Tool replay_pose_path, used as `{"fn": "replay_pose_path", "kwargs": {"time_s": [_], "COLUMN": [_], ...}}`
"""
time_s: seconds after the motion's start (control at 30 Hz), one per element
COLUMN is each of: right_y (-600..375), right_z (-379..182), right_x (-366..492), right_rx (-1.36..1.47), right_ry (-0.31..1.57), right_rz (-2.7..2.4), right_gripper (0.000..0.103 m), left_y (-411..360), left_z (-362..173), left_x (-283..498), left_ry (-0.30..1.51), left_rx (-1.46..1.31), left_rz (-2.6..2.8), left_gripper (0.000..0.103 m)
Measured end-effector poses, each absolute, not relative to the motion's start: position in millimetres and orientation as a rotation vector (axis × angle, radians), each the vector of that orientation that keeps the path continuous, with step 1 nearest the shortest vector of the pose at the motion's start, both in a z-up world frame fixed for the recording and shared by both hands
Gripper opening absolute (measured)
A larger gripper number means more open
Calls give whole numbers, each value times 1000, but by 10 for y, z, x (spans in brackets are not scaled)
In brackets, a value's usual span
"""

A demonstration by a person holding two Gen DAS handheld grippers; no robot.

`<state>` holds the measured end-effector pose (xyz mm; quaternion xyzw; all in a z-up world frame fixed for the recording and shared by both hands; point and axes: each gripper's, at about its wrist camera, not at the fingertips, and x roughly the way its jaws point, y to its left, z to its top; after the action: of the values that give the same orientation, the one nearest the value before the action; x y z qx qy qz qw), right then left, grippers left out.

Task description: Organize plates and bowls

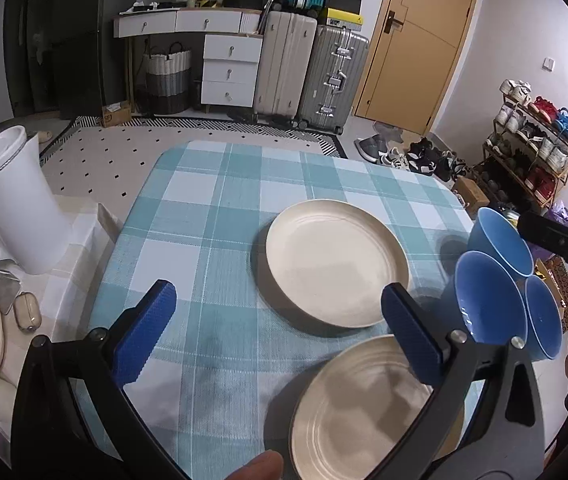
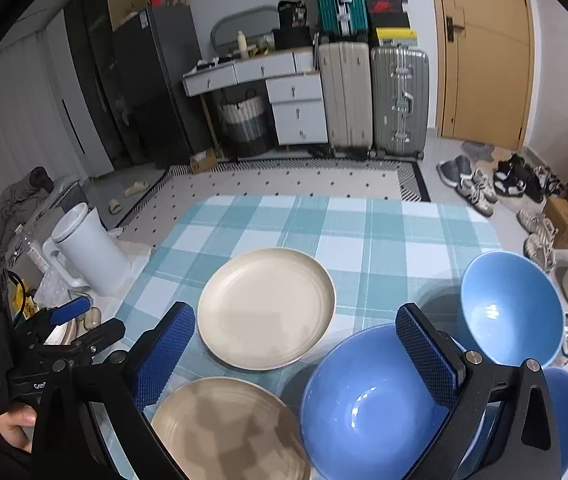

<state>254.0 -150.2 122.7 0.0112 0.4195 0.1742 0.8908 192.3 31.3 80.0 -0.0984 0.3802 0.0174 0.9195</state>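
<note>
Two cream plates lie apart on the teal checked tablecloth point(image 1: 203, 208): a far plate point(image 1: 336, 264) point(image 2: 265, 308) and a near plate point(image 1: 356, 412) point(image 2: 227, 432). Three blue bowls stand close together at the right: the far bowl point(image 1: 500, 240) point(image 2: 512, 308), the middle bowl point(image 1: 488, 300) point(image 2: 372, 404) and the near bowl point(image 1: 544, 320) point(image 2: 564, 408). My left gripper point(image 1: 279, 332) point(image 2: 91, 320) hovers open over the cloth, its right pad above the near plate's rim. My right gripper point(image 2: 296, 354) is open and holds nothing, its right pad over the middle bowl.
A white lidded jug point(image 1: 15, 200) point(image 2: 91, 252) stands on a low side surface left of the table, with a small case point(image 1: 27, 312) near it. Beyond the table are a dotted rug, suitcases point(image 1: 312, 72), a drawer unit and a shoe rack point(image 1: 536, 144).
</note>
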Motion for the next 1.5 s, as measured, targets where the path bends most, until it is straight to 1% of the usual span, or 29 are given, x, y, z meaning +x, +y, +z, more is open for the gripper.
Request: {"fn": "replay_pose_path", "kwargs": {"time_s": [0.63,0.93,1.0,1.1,1.27,1.37,1.4,1.47,1.5], "right_y": [-1394,-1275,-1251,-1216,-1199,-1185,-1177,-1159,-1150], "right_z": [597,324,270,149,-28,-108,-138,-175,-195], "right_x": [3389,3625,3663,3744,3841,3862,3870,3873,3878], "right_rx": [-31,-69,-75,-81,-80,-84,-88,-95,-100], "right_ry": [1045,1139,1158,1201,1256,1278,1289,1302,1307], "right_rz": [371,389,393,400,394,401,402,406,406], "right_gripper": [102,92,87,82,78,73,72,70,69], "left_y": [352,372,388,407,414,409,401,389,381], "left_z": [354,121,66,-40,-182,-285,-306,-371,-393], "left_x": [2655,2901,2943,3022,3110,3168,3178,3208,3212], "left_ry": [867,902,909,929,956,979,984,998,1003], "left_rx": [-196,-198,-201,-212,-223,-228,-229,-231,-231], "left_rz": [50,48,50,50,43,36,33,21,16], "left_gripper": [102,102,102,102,102,97,93,92,89]}}
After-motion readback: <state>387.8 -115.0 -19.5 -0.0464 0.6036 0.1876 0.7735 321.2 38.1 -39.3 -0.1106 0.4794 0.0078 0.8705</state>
